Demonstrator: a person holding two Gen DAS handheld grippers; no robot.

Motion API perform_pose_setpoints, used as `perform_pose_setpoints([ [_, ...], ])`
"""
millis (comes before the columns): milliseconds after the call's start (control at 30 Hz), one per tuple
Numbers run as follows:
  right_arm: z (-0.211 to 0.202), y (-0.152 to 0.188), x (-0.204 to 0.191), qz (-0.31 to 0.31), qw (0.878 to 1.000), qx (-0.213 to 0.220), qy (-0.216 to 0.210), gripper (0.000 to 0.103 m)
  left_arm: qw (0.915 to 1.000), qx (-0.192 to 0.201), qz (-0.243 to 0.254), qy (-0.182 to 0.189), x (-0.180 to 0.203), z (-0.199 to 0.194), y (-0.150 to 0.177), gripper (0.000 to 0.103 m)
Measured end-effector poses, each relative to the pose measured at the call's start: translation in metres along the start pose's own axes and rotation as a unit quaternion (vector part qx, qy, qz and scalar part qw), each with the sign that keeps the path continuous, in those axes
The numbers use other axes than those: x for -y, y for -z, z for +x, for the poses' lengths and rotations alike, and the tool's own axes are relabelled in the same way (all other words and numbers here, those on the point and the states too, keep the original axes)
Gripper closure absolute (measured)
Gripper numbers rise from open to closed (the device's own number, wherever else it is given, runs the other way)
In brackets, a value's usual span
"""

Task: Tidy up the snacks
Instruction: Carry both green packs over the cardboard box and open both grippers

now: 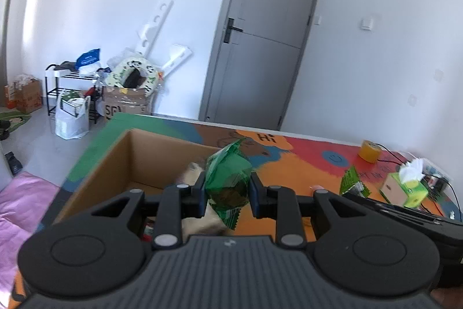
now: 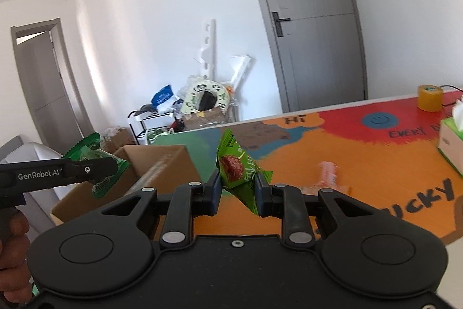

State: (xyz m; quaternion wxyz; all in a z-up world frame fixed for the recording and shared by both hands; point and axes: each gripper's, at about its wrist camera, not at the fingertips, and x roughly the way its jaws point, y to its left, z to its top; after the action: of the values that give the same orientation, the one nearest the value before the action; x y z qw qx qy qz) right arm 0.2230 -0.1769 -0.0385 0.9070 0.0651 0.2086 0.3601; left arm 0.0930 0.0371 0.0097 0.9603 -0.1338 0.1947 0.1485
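Observation:
My left gripper [image 1: 227,190] is shut on a green snack packet [image 1: 228,181] and holds it over the right part of an open cardboard box [image 1: 150,152]; other snacks lie inside the box. In the right wrist view the left gripper [image 2: 107,167] and its packet [image 2: 95,155] hang above the box [image 2: 162,161]. My right gripper [image 2: 238,184] is shut on a second green snack packet [image 2: 237,167] with a red date picture, held above the colourful table [image 2: 361,161] to the right of the box. This second packet also shows in the left wrist view [image 1: 353,181].
A pink wrapped snack [image 2: 327,173] lies on the table beyond my right gripper. A green tissue box [image 1: 405,187] and a roll of yellow tape [image 1: 369,150] stand at the far right. Clutter, a shoe rack [image 1: 60,89] and a grey door [image 1: 260,34] lie behind.

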Motion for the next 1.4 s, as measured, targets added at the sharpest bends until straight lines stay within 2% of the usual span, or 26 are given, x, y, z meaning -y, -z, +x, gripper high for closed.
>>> perform_pose_setpoints([
  [367, 0.023, -0.007, -0.042, -0.023, 0.999, -0.005, -0.025, 0.079, 0.9993, -0.003, -0.025, -0.027, -0.05, 0.011, -0.011, 0.076],
  [767, 0.043, -0.017, -0.08, -0.044, 0.999, -0.01, -0.03, 0.079, 0.9986, -0.03, -0.043, 0.0, -0.079, 0.039, -0.016, 0.075],
  [900, 0.051, -0.018, -0.091, -0.05, 0.998, -0.015, -0.033, 0.079, 0.9983, -0.044, -0.038, -0.006, -0.085, 0.043, -0.018, 0.065],
  [967, 0.054, -0.018, -0.096, -0.052, 0.998, -0.018, -0.037, 0.079, 0.9984, -0.038, -0.043, -0.004, -0.09, 0.038, -0.02, 0.055],
  [1033, 0.058, -0.019, -0.101, -0.054, 0.998, -0.021, -0.039, 0.079, 0.9985, -0.027, -0.045, -0.011, -0.096, 0.033, -0.022, 0.05],
  [1400, 0.07, -0.026, -0.138, -0.073, 0.995, -0.027, -0.064, 0.079, 0.9969, -0.015, -0.069, -0.035, -0.131, 0.015, -0.027, 0.049],
])
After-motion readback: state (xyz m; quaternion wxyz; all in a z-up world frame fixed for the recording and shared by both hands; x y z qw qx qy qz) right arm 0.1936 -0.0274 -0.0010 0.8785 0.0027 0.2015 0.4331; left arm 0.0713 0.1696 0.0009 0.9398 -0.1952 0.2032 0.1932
